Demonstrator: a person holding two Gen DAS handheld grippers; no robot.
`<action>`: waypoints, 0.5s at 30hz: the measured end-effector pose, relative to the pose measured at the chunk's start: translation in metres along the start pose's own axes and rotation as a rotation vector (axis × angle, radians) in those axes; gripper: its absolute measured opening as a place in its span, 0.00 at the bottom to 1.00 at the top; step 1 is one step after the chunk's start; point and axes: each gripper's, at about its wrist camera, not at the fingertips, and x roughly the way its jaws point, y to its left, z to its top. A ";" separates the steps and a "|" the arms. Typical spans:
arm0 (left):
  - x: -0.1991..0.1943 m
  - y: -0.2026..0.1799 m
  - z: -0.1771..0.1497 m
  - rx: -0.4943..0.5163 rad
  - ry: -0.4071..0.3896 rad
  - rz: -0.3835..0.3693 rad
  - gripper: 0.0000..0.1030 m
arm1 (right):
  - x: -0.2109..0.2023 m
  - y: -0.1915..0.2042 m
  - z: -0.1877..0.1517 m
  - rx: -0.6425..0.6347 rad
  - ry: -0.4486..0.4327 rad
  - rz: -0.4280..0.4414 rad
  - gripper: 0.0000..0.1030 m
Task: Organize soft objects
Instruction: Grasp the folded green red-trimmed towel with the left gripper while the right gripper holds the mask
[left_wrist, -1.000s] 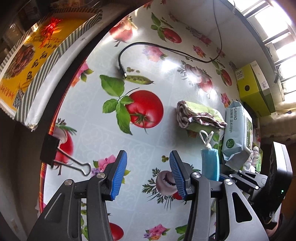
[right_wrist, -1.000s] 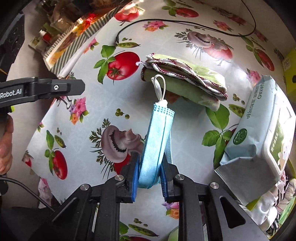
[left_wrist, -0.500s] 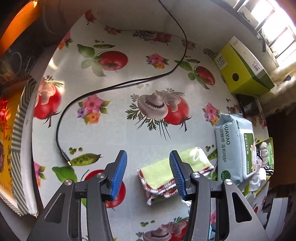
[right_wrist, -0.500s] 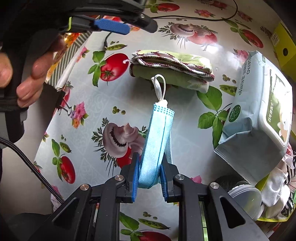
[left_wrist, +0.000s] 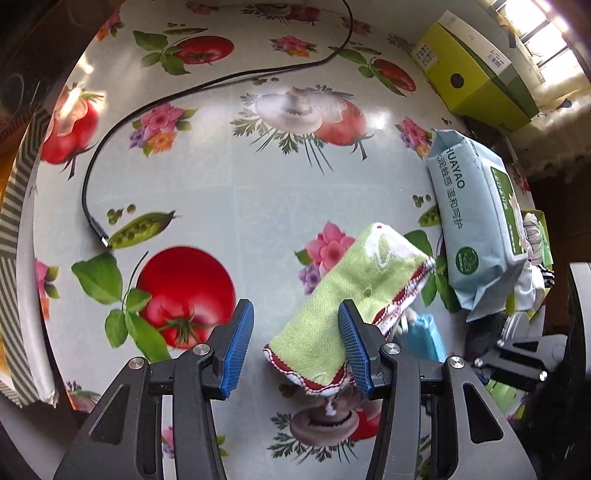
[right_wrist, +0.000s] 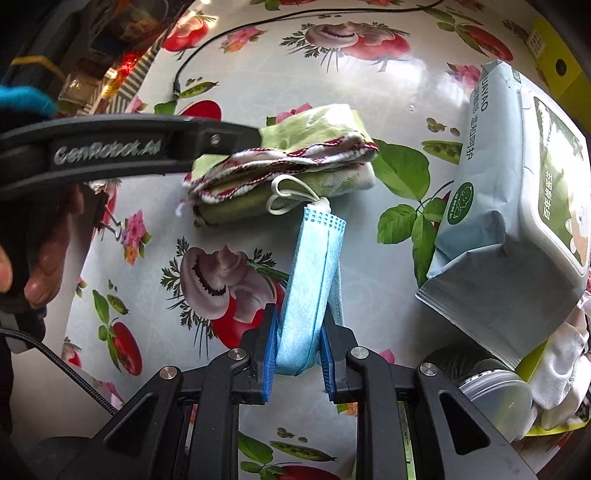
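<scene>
Right gripper (right_wrist: 297, 354) is pinching the blue mask (right_wrist: 310, 291); left gripper (left_wrist: 295, 345), fingers spread, hovers over the folded green cloth (left_wrist: 351, 306) beside the wipes pack (left_wrist: 476, 221), lots of bare tablecloth (left_wrist: 229, 177) leftward.

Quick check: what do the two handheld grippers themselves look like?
Both the left gripper and right gripper have black frames with silver screws and ribbed blue finger pads. The left one's side reads GenRobot.AI in pale letters. A black braided cable trails beneath it.

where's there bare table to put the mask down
Widest free patch: the tablecloth between the black cable, the folded green towel and the wipes pack. Crowded: the wipes pack's side, with the yellow box and clutter at the edge. The right gripper holds the blue mask.
</scene>
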 end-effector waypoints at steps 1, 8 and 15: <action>-0.003 0.002 -0.007 -0.012 0.000 -0.007 0.48 | -0.001 -0.001 0.000 0.003 -0.003 -0.001 0.19; -0.020 0.004 -0.022 -0.032 -0.047 -0.019 0.48 | -0.004 0.001 0.001 0.016 -0.022 0.002 0.19; 0.008 -0.017 0.010 0.073 0.000 -0.070 0.48 | -0.010 -0.002 -0.001 0.027 -0.032 -0.013 0.19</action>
